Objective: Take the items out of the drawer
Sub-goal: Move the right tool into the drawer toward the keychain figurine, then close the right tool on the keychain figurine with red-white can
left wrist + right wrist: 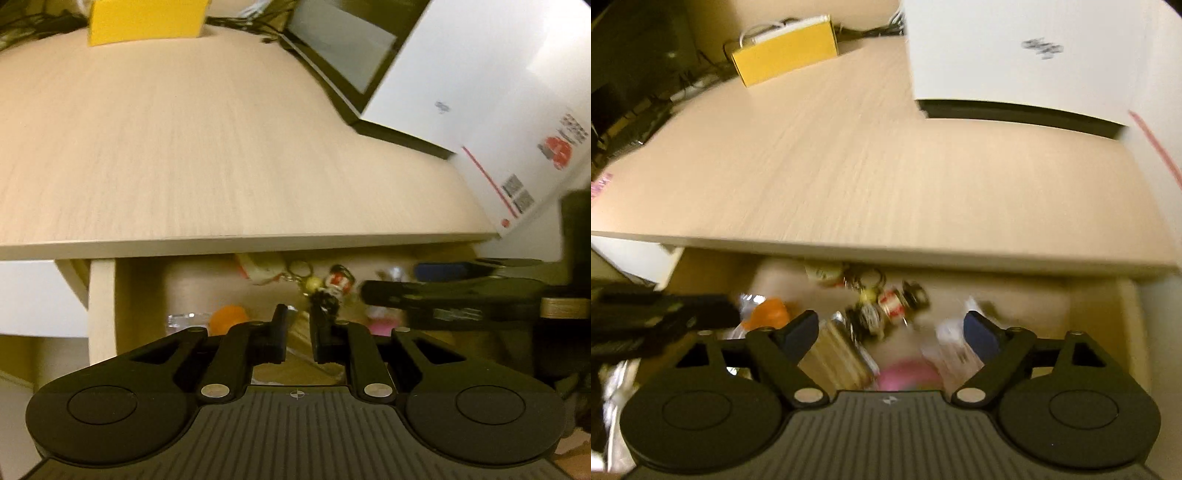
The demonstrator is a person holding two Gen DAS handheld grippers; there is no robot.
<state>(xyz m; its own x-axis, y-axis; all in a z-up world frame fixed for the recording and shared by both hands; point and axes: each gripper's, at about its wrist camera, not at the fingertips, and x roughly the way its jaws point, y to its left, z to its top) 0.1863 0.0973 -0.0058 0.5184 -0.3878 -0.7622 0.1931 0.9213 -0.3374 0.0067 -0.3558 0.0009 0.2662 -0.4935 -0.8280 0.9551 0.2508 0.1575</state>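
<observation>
The drawer (1100,295) stands pulled out under the pale wooden desk top (886,177). Inside lie an orange ball (768,314), a bunch of keychains (886,301), a tan ribbed box (838,354), a pink item (908,373) and a clear packet (953,347), all blurred. My right gripper (892,321) hovers open over them, with nothing touching its pads. My left gripper (299,310) is shut with only a narrow slit and nothing in it. It hangs above the drawer's left part, near the orange ball (229,315) and short of the keychains (328,286).
A yellow box (786,51) sits at the desk's far side, with cables behind it. A large white carton (1015,55) rests on a dark flat device (340,48) at the right. The drawer's left wall (103,295) bounds the space beside my left gripper.
</observation>
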